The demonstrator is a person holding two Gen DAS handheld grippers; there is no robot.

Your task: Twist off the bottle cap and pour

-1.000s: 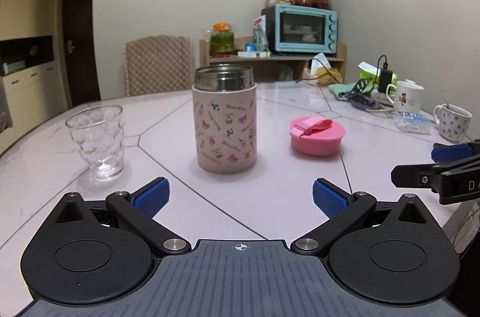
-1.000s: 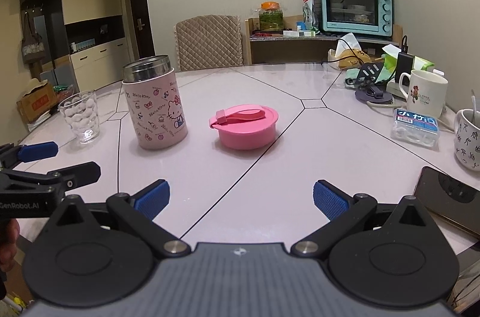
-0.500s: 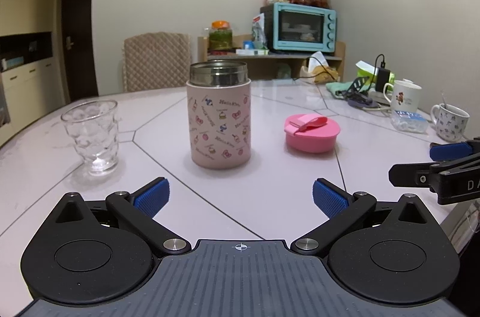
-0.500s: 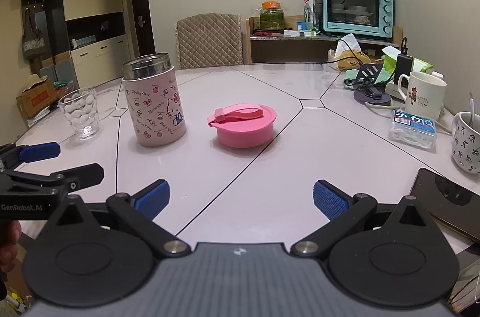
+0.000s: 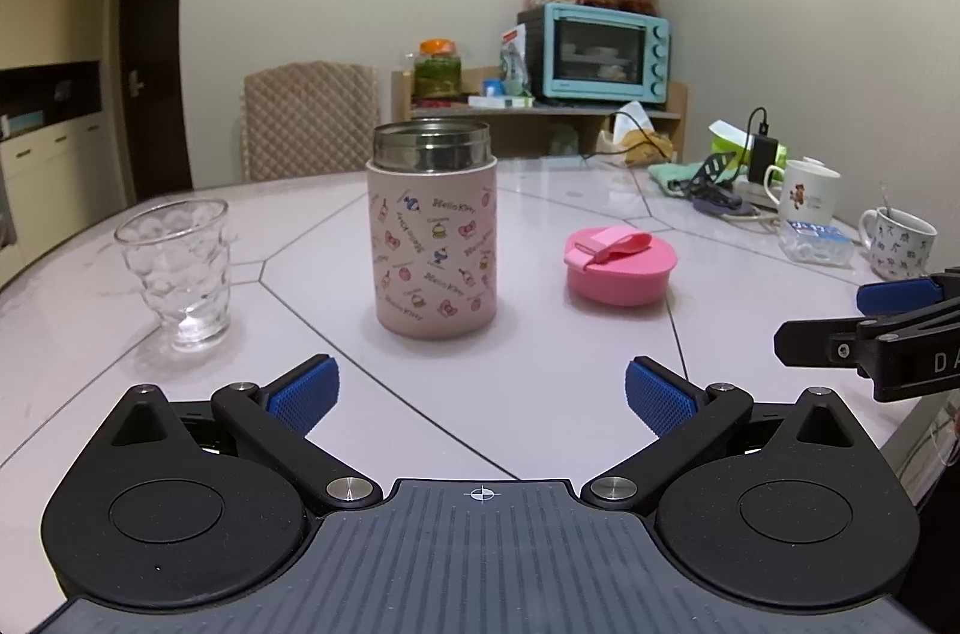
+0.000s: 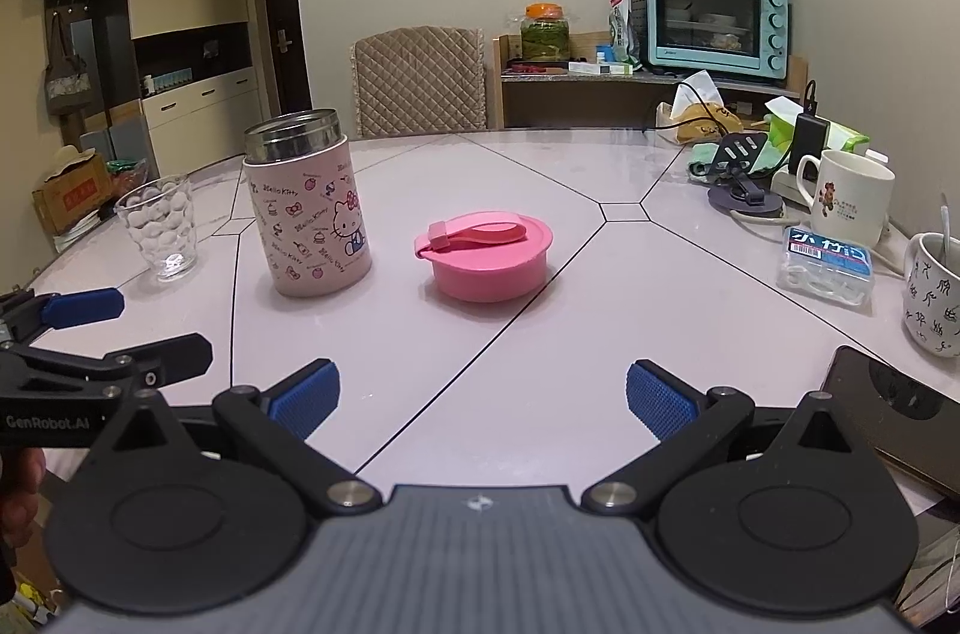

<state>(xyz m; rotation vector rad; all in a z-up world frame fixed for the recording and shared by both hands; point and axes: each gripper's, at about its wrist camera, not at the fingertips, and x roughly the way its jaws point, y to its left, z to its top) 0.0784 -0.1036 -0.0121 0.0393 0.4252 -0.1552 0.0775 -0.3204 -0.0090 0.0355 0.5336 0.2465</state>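
Note:
A pink Hello Kitty bottle (image 5: 433, 238) with an open steel mouth stands upright on the table; it also shows in the right wrist view (image 6: 306, 214). Its pink cap (image 5: 620, 263) with a strap lies on the table to the bottle's right, also in the right wrist view (image 6: 483, 254). A clear glass (image 5: 175, 274) stands to the bottle's left, also in the right wrist view (image 6: 159, 229). My left gripper (image 5: 477, 397) is open and empty, short of the bottle. My right gripper (image 6: 480, 397) is open and empty, short of the cap.
Two mugs (image 6: 852, 199) (image 6: 936, 295), a small plastic box (image 6: 825, 265), a phone (image 6: 894, 397) and a charger with cables (image 6: 744, 190) crowd the table's right side. A chair (image 6: 420, 81) and a shelf with a teal oven (image 6: 711, 18) stand behind.
Both grippers have drawn back a little from the bottle and cap and sit slightly lower. Both stay open. Bottle, cap and glass have not moved.

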